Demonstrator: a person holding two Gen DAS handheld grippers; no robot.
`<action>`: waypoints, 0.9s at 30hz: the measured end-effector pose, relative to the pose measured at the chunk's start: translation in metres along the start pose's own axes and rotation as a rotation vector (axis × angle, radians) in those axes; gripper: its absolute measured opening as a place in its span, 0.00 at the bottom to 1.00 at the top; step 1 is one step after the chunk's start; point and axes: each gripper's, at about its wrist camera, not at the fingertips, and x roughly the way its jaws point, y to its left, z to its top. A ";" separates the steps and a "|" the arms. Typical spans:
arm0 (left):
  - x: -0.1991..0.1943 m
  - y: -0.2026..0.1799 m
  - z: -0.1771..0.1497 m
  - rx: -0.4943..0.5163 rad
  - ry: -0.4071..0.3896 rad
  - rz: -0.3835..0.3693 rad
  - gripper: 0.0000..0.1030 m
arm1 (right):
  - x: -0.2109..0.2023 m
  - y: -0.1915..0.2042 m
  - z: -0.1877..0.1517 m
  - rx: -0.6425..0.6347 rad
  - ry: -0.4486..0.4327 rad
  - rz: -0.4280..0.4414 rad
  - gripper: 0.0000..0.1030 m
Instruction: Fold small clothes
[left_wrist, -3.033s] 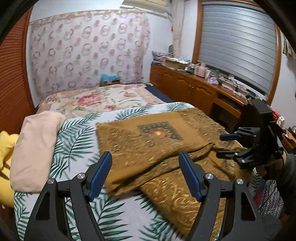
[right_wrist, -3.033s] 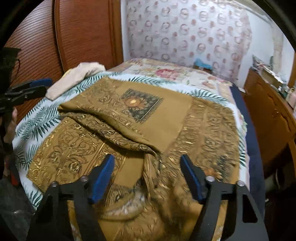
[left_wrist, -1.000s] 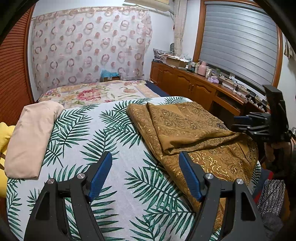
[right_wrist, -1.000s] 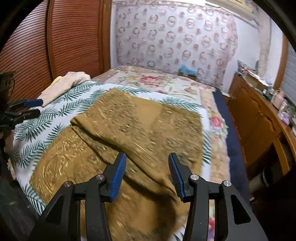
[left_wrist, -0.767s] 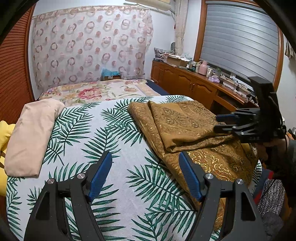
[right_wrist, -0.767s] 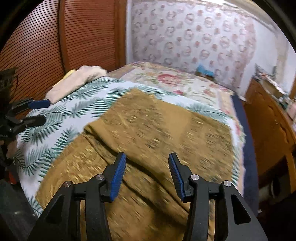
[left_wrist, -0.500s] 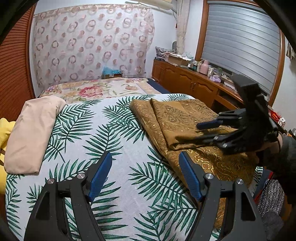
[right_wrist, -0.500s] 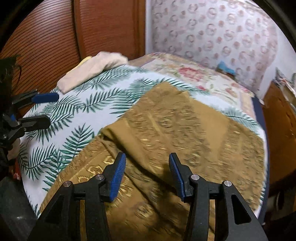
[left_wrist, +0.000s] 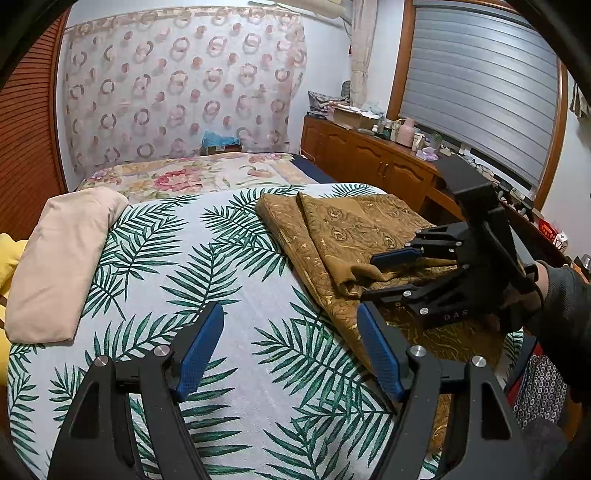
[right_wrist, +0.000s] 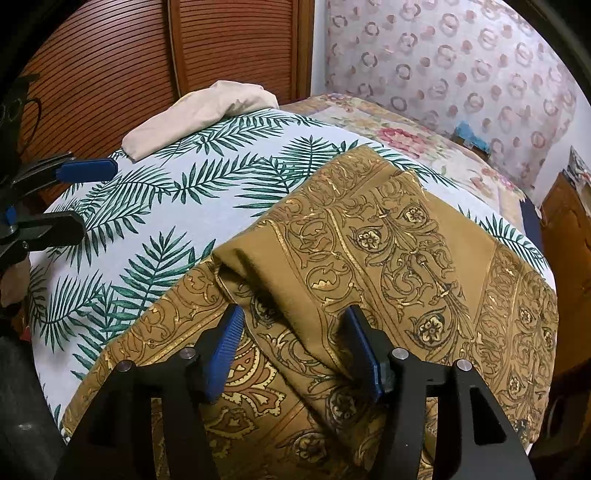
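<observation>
A brown cloth with gold scroll patterns (left_wrist: 343, 236) lies folded over itself on the right side of the palm-leaf bedspread (left_wrist: 207, 266). It fills the right wrist view (right_wrist: 388, 258). My right gripper (right_wrist: 295, 339) is open, low over the cloth, its jaws on either side of a raised fold. From the left wrist view the right gripper (left_wrist: 373, 275) sits at the fold's near corner. My left gripper (left_wrist: 291, 347) is open and empty above bare bedspread, left of the cloth's edge. It also shows in the right wrist view (right_wrist: 74, 195).
A beige pillow (left_wrist: 62, 254) lies at the bed's left edge. A floral blanket (left_wrist: 184, 177) covers the far end. A wooden cabinet (left_wrist: 388, 166) with clutter runs along the right wall. Wooden louvred doors (right_wrist: 147, 66) stand left of the bed.
The cloth was folded over from spread across the bed to the right side. My right gripper has since dropped and come in close over the fold. My left gripper stays open.
</observation>
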 end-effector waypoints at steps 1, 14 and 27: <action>0.000 0.000 0.000 0.000 0.000 0.000 0.73 | 0.001 0.003 -0.002 -0.015 -0.006 -0.002 0.49; -0.001 0.001 0.000 -0.005 0.000 -0.007 0.73 | -0.050 -0.031 0.010 0.077 -0.144 -0.143 0.06; 0.003 -0.008 -0.004 0.006 0.021 -0.028 0.73 | -0.049 -0.143 0.013 0.306 -0.068 -0.538 0.06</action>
